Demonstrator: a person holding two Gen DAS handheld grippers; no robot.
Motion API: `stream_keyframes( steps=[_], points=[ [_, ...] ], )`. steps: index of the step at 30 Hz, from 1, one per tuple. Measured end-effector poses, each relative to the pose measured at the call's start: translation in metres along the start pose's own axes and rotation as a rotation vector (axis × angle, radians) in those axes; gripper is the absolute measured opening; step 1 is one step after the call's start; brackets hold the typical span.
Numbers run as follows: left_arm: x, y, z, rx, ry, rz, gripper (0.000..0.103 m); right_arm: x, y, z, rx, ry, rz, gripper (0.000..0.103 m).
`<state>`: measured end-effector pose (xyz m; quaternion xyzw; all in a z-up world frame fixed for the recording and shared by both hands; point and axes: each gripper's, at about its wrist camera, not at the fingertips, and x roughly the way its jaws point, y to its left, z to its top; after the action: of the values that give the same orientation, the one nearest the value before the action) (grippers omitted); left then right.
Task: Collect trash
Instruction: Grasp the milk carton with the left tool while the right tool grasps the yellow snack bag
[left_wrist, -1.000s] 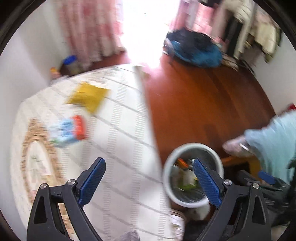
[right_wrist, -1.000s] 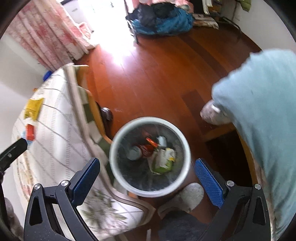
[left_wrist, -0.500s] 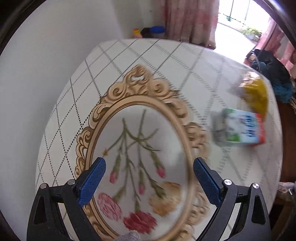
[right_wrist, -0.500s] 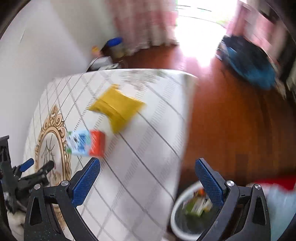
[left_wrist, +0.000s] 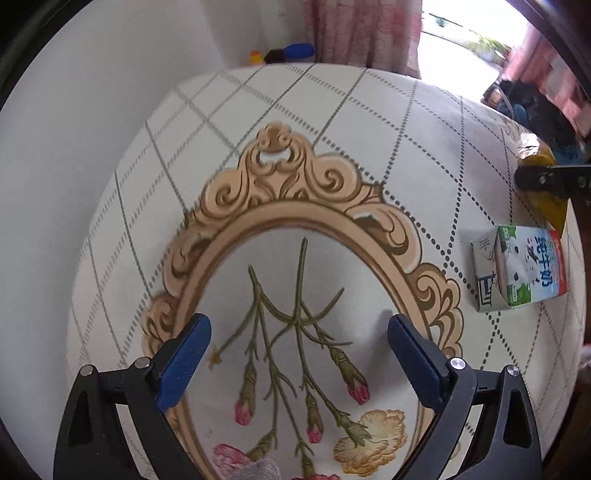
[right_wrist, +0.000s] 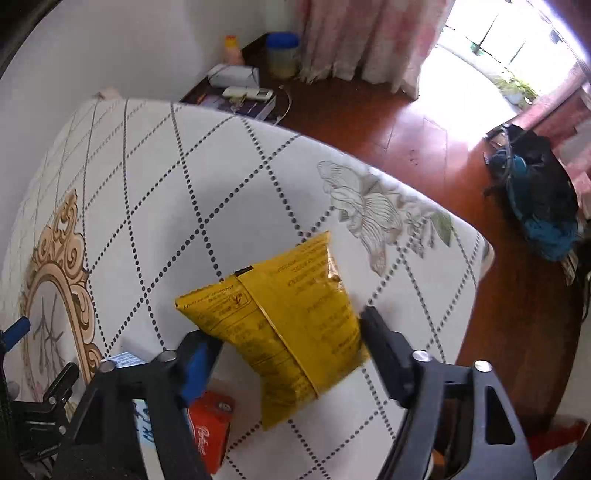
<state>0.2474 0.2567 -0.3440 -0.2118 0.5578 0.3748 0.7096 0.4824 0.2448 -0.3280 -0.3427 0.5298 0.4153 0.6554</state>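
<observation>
A yellow snack bag (right_wrist: 280, 325) lies on the patterned tablecloth (right_wrist: 184, 206). My right gripper (right_wrist: 288, 343) is open with its jaws on either side of the bag, low over the table. A milk carton (left_wrist: 517, 269) lies on its side to the right of my left gripper (left_wrist: 299, 343), which is open and empty over the floral oval print. The carton's red end (right_wrist: 210, 424) shows under my right gripper's left finger. The yellow bag's edge (left_wrist: 546, 206) shows at the far right of the left wrist view, behind the right gripper's finger (left_wrist: 550, 179).
The table edge (right_wrist: 480, 251) drops to a wooden floor (right_wrist: 498, 332) on the right. A blue and black bag (right_wrist: 543, 206) lies on the floor. A low stand with a jar (right_wrist: 282, 55) and a remote (right_wrist: 247, 94) sits behind the table by pink curtains (right_wrist: 362, 37).
Both grippers swung from the trash bin on the floor back over the table. The right gripper has closed in on the yellow bag and now straddles it. The left settled over the floral print.
</observation>
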Motion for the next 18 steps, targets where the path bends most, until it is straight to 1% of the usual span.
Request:
stream_keyframes(
  steps=[1, 2, 4, 5, 7, 9, 10, 11, 12, 14, 16, 17, 18],
  points=[
    [-0.006, -0.004, 0.003, 0.032, -0.017, 0.006, 0.099, -0.005, -0.007, -0.005, 0.039, -0.004, 0.025, 0.068],
    [-0.014, -0.011, 0.005, 0.079, -0.04, -0.002, 0.099, -0.01, -0.015, -0.012, 0.084, -0.006, 0.04, 0.067],
    [-0.027, -0.027, 0.01, 0.179, -0.08, -0.017, 0.099, -0.021, -0.03, -0.03, 0.161, -0.015, 0.041, 0.065],
    [-0.036, -0.04, 0.011, 0.26, -0.105, -0.027, 0.099, -0.026, -0.041, -0.043, 0.211, -0.011, 0.02, 0.065],
    [-0.048, -0.065, 0.011, 0.408, -0.145, -0.039, 0.099, -0.034, -0.056, -0.07, 0.279, -0.007, 0.014, 0.065],
    [-0.056, -0.094, 0.011, 0.567, -0.162, -0.041, 0.099, -0.038, -0.07, -0.091, 0.34, -0.004, -0.001, 0.065],
    [-0.056, -0.11, 0.012, 0.651, -0.152, -0.053, 0.099, -0.039, -0.078, -0.104, 0.369, 0.0, -0.006, 0.065],
    [-0.055, -0.119, 0.014, 0.707, -0.137, -0.067, 0.099, -0.039, -0.083, -0.116, 0.397, 0.003, -0.013, 0.065],
    [-0.05, -0.136, 0.014, 0.792, -0.111, -0.086, 0.098, -0.039, -0.089, -0.127, 0.423, 0.006, -0.009, 0.065],
    [-0.043, -0.161, 0.017, 0.887, -0.077, -0.093, 0.097, -0.038, -0.099, -0.145, 0.478, 0.022, 0.011, 0.065],
    [-0.031, -0.178, 0.017, 0.958, -0.032, -0.072, 0.096, -0.038, -0.106, -0.16, 0.513, 0.036, 0.026, 0.065],
    [-0.025, -0.183, 0.018, 0.972, -0.013, -0.071, 0.096, -0.039, -0.108, -0.166, 0.525, 0.038, 0.027, 0.065],
    [-0.022, -0.184, 0.018, 0.978, -0.007, -0.072, 0.093, -0.04, -0.109, -0.172, 0.53, 0.038, 0.029, 0.064]
  ],
)
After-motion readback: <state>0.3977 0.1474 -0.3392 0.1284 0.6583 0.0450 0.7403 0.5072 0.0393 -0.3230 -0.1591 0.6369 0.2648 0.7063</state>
